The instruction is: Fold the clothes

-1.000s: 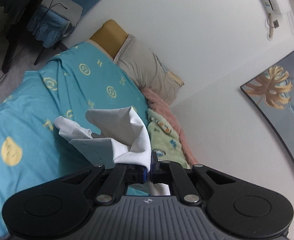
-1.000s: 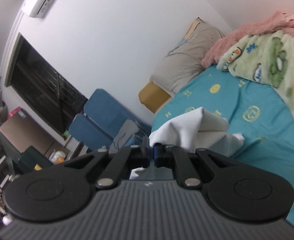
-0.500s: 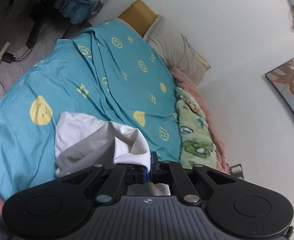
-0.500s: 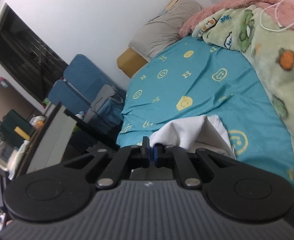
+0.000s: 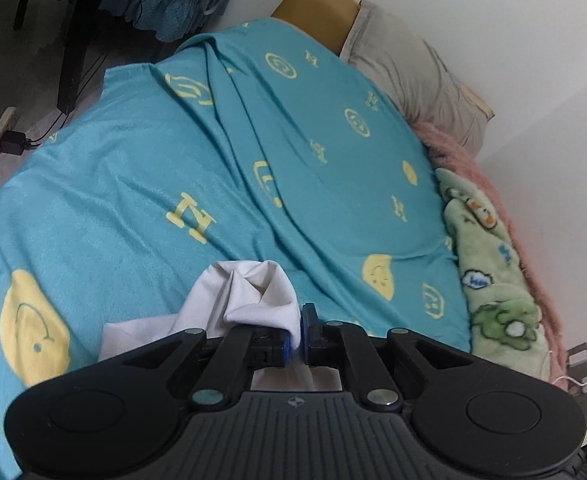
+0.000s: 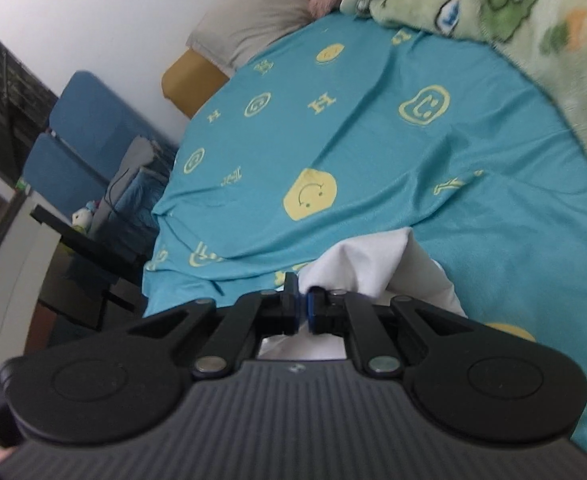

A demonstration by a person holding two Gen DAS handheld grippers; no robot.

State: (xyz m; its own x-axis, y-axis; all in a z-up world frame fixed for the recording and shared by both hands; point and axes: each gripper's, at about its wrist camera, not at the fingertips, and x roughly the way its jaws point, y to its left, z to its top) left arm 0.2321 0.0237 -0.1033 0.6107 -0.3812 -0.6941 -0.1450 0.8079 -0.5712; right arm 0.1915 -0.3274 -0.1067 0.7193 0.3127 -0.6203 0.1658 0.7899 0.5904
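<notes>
A white garment point(image 5: 253, 296) bunches just in front of my left gripper point(image 5: 298, 326), which is shut on a fold of it; the cloth trails down to the left over the teal bedsheet point(image 5: 173, 168). In the right wrist view the same white garment point(image 6: 369, 264) rises from between the blue pads of my right gripper point(image 6: 302, 306), which is shut on another edge of it. The rest of the garment hangs to the right and below the fingers, partly hidden by the gripper body. Both grippers are low over the bed.
The bed carries a teal sheet with yellow smiley prints point(image 6: 373, 140), a grey pillow point(image 5: 405, 68), a pink blanket point(image 5: 473, 168) and a green fleece blanket point(image 5: 489, 280) along the wall side. Blue chairs point(image 6: 81, 140) and a dark table point(image 6: 77, 256) stand beside the bed.
Both grippers dropped from high above the bed to just over the sheet, tilting downward, carrying the white garment, which went from hanging spread to bunched at the fingers.
</notes>
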